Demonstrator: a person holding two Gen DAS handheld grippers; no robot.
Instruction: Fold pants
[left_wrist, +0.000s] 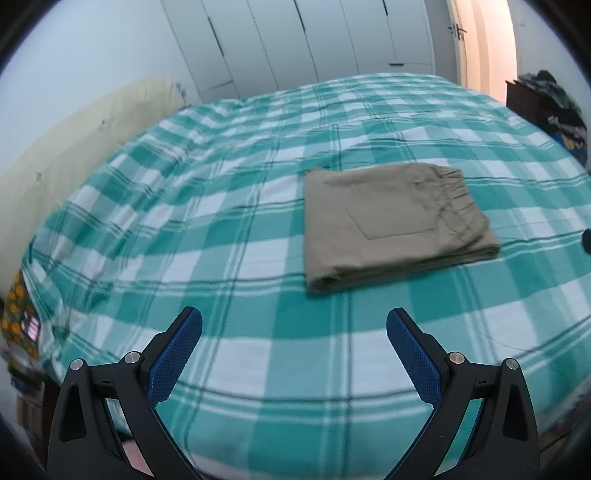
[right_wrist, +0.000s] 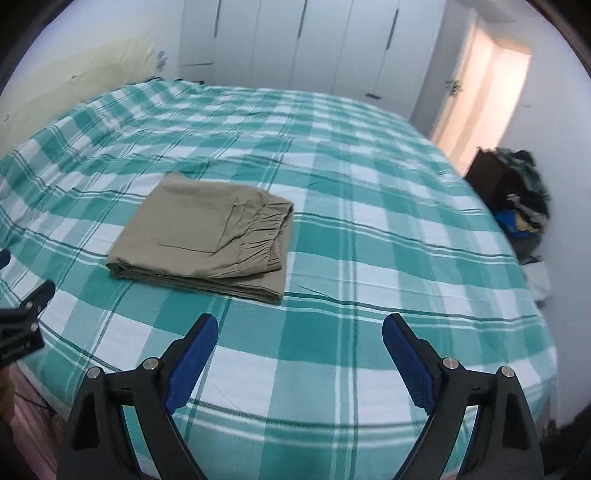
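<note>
Khaki pants (left_wrist: 395, 225) lie folded on the bed (left_wrist: 221, 229); your left tongs (left_wrist: 294, 332) and right tongs (right_wrist: 300, 338) gape, holding nothing.

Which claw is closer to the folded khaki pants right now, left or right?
Hard to call. Left claw sits below-left of the pants; right claw sits below-right. Both are open, off the fabric, at similar gaps.

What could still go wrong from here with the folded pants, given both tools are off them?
1. The khaki pants lie folded on the checked bedspread, but the lower layers stick out unevenly at the near edge, so the fold could slip if nudged.
2. Both the left tool and right tool hang open near the bed; a careless pass might snag the elastic waistband.
</note>
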